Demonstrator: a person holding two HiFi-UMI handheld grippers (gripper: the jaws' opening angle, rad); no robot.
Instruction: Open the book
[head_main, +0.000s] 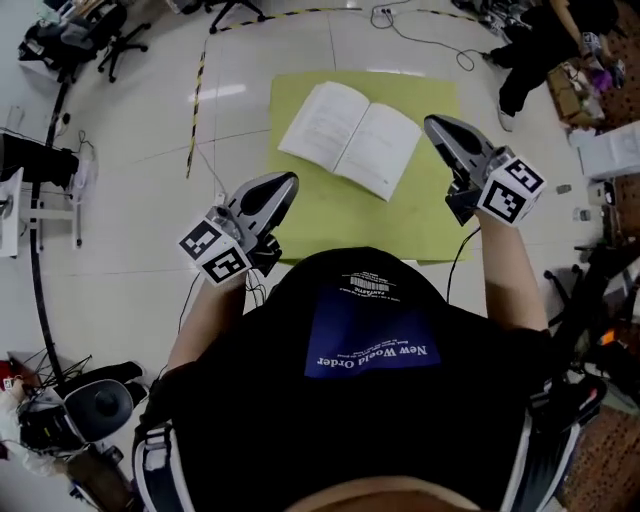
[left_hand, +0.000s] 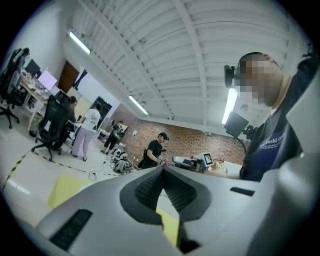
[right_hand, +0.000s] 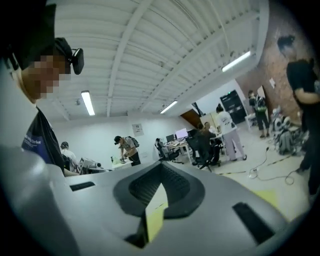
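Clearly one book (head_main: 350, 138) open on one green mat (head_main: 420, 215), print too small to read, mat's near edge hidden by chest (head_main: 370, 330), two grippers, left gripper (head_main: 292, 180) and right gripper (head_main: 430, 122), both clenched, empty.

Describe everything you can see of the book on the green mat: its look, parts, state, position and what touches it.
The book lies open and flat, face up, on the yellow-green mat. Two white paper pages with faint grey print meet at a centre crease that runs diagonally in the head view, so the book sits skewed to the mat's edges. Only the mat touches it; the left gripper and right gripper are off it, one at each side.
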